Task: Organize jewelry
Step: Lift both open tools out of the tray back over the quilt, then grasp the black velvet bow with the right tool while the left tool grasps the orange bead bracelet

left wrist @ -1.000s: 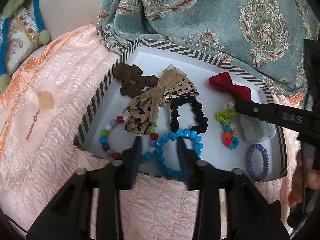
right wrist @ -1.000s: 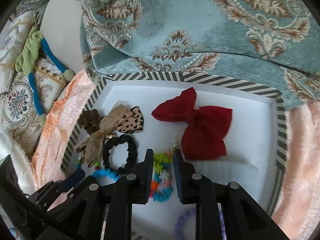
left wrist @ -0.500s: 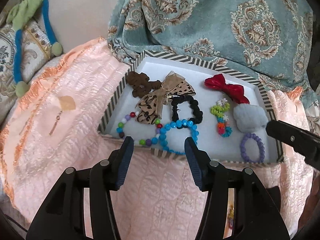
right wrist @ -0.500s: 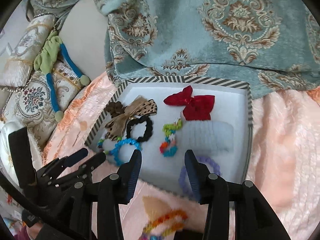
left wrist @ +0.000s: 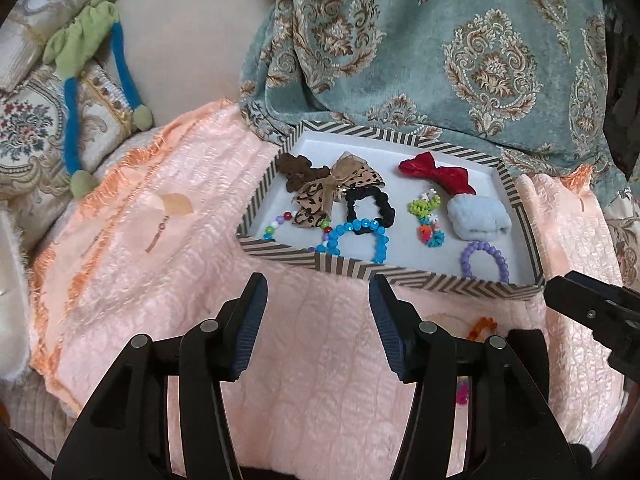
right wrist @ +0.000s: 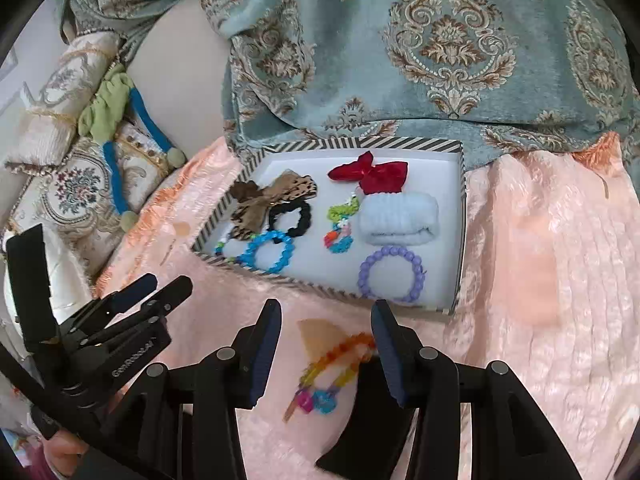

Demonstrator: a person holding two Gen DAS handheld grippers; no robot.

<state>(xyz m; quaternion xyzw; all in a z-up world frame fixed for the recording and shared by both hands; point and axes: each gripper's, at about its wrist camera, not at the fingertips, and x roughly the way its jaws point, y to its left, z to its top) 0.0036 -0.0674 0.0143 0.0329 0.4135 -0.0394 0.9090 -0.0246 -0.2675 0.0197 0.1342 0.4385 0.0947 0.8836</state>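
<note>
A striped-rim white tray (left wrist: 384, 270) (right wrist: 462, 184) on the peach bedspread holds a red bow (right wrist: 370, 174), leopard bow (left wrist: 340, 192), brown scrunchie (left wrist: 294, 170), black scrunchie (right wrist: 290, 218), blue bead bracelet (left wrist: 356, 236), purple bead bracelet (right wrist: 390, 274), multicolour flower bracelet (right wrist: 340, 224), pale blue fluffy band (right wrist: 398, 220). An orange and rainbow bead bracelet (right wrist: 336, 364) lies on the spread before the tray, between my right fingers. My left gripper (left wrist: 316, 300) is open and empty, short of the tray. My right gripper (right wrist: 326, 332) is open and empty.
A teal damask blanket (left wrist: 460, 48) is heaped behind the tray. Embroidered cushions (left wrist: 36, 136) with a green and blue cord (left wrist: 88, 36) lie at the left. A black flat object (right wrist: 368, 408) lies under my right gripper. The peach bedspread (right wrist: 540, 280) spreads to the right.
Both grippers have pulled back out of the tray toward me and opened wider. The flower bracelet and blue bracelet stay in the tray. The rainbow bracelet has come into view.
</note>
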